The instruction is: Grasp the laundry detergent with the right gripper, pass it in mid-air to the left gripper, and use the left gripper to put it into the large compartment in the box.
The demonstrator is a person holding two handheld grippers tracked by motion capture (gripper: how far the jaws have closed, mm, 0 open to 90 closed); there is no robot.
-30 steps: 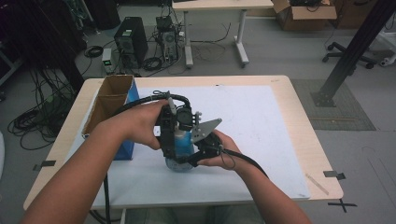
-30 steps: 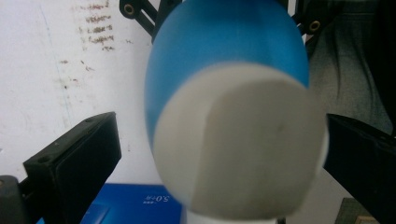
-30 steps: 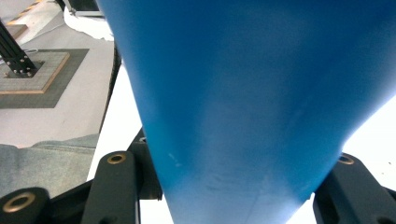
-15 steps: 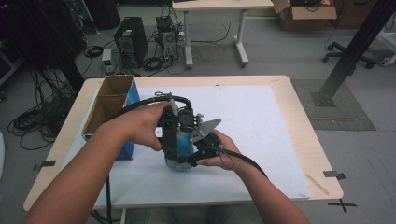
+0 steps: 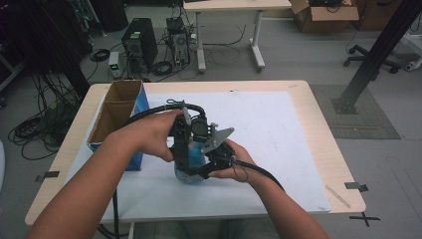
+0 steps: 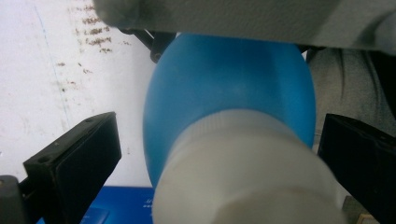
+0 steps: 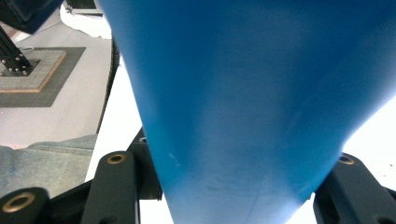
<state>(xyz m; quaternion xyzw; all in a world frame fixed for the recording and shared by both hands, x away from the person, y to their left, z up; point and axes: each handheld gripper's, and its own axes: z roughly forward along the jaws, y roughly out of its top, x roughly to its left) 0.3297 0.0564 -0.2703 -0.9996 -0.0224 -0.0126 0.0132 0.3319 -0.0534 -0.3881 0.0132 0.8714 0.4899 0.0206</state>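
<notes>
I hold the blue bottle (image 5: 191, 157) above the white sheet (image 5: 278, 129) on the desk (image 5: 318, 107), my right gripper (image 5: 211, 162) closed on its body, while my left gripper (image 5: 186, 149) stands open around its white cap (image 6: 243, 172).

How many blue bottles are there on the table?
1. The blue bottle sits near the front middle of the table, between the left tool and the right tool. More could be hidden inside the cardboard box at the left.
</notes>
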